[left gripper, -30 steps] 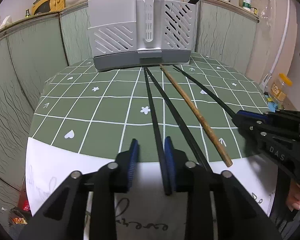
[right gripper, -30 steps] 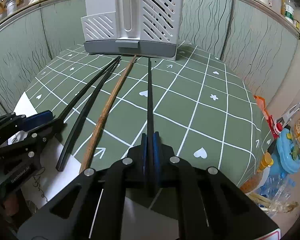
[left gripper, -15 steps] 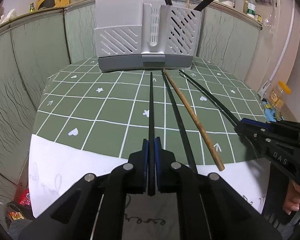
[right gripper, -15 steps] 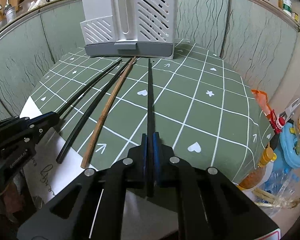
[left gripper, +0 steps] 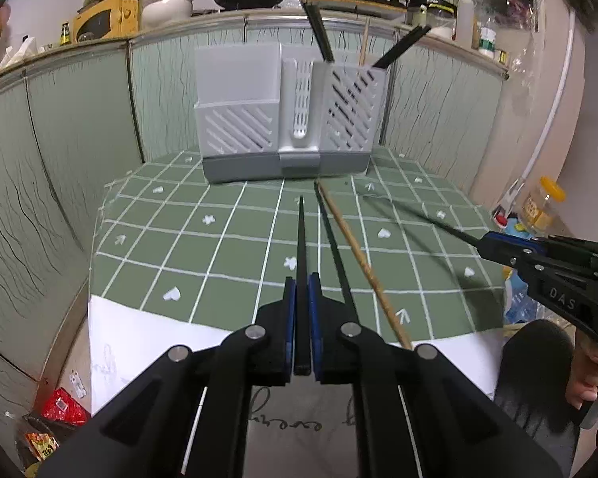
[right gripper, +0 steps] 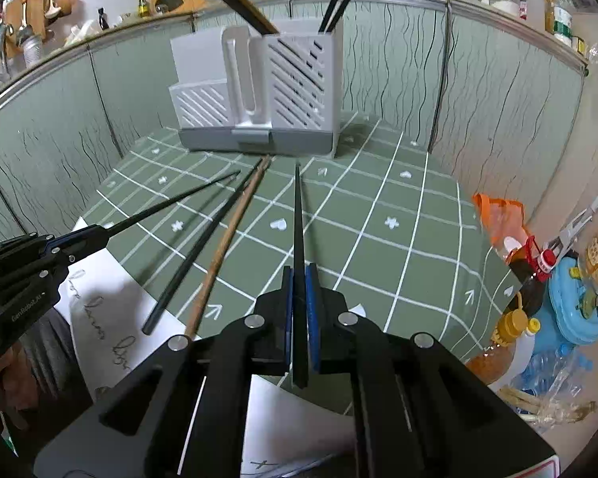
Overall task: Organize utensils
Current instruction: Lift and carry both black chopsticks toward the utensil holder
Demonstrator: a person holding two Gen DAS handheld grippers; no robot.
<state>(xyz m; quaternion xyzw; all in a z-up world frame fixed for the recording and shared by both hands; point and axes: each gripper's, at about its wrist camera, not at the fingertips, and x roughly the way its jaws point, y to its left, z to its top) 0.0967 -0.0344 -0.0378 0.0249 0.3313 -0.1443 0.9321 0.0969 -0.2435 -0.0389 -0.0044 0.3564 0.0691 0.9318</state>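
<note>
On the green tablecloth with white grid lines, the grey slotted plastic utensil holder stands at the far edge, with several dark sticks and one pale one already upright in its right-hand compartment. Both held chopsticks have risen since a second ago: each then lay flat on the cloth, and each now rides above it with its tip pointing at the holder, as the shadows beneath them suggest. The left gripper, open around its stick a second ago, is now clenched on the left black chopstick; the right gripper is likewise clenched on the right black chopstick. This indicates that the pick-up step is complete for both sticks and that transport to the holder is the step in hand. Two items remain on the cloth between the grippers: a third black chopstick and a brown wooden chopstick, lying side by side and converging toward the holder base. Both grippers are held low at the near table edge, level, fingers aimed forward, well apart from each other. Insertion will require tilting each stick upright over the right-hand compartment.
</note>
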